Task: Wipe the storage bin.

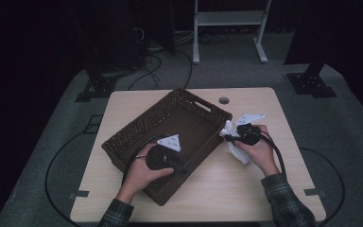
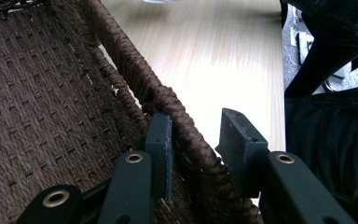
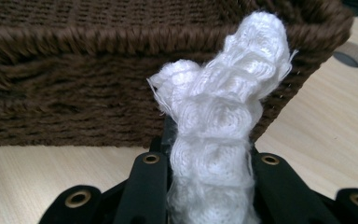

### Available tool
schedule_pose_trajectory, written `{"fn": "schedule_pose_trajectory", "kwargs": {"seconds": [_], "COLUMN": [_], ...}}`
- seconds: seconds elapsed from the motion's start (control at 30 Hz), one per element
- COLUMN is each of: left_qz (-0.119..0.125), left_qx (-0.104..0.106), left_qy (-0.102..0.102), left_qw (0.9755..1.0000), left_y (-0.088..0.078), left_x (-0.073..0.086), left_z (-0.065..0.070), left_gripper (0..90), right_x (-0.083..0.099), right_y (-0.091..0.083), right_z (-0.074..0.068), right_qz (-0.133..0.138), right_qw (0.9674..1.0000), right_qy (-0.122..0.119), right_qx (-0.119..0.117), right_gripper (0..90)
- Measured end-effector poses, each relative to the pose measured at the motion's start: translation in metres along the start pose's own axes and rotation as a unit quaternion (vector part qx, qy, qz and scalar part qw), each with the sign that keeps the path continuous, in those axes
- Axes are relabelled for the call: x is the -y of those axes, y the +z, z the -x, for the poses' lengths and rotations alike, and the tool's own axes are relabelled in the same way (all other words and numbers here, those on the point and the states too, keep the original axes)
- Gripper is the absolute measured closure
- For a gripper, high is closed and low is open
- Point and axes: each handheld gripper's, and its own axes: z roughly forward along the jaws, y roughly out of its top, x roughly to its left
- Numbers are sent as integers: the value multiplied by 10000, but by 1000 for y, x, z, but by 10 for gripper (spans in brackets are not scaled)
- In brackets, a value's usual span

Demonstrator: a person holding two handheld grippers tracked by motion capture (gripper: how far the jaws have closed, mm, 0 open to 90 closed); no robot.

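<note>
Two grippers are at work around a dark brown wicker basket [image 1: 170, 137] sitting askew on the pale wooden table [image 1: 246, 189]. From the high view the left gripper [image 1: 182, 166] lies over the basket's near wall, but how it meets that wall is too dark to read there; the left gripper view settles it, with one jaw inside and one outside the braided rim [image 2: 177, 116]. The inner pad lies against the weave, while the outer one stands slightly clear (so a straddle, not a firm pinch).

The right gripper [image 1: 231, 138] hovers just beside the basket's right wall, its jaws closed on a bunched white cloth [image 3: 219, 135]. Its own view shows the knitted texture standing up between the jaws before the basket's outer wall [image 3: 74, 84]; from above the cloth [image 1: 234, 142] is a pale lump partly hidden under the hand [image 1: 257, 151]. Both forearms enter from the bottom edge, plaid sleeves cut off.
</note>
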Motion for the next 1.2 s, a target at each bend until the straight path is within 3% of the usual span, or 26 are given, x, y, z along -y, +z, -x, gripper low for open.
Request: {"fn": "schedule_pose_trajectory", "kwargs": {"seconds": [0.97,1.2], "left_qz": [-7,-4], "left_qx": [-3,-5], "left_qy": [-1,4], "left_qw": [10000,10000], "left_y": [0,0], "left_x": [0,0], "left_z": [0,0], "left_gripper": [645,645], "right_x": [25,26], "right_y": [37,37], "right_z": [3,2], "right_qz": [-646,-645], "right_qw": [9978,9978], "right_qy": [95,70], "right_qx": [-109,-105], "right_gripper": [741,741]}}
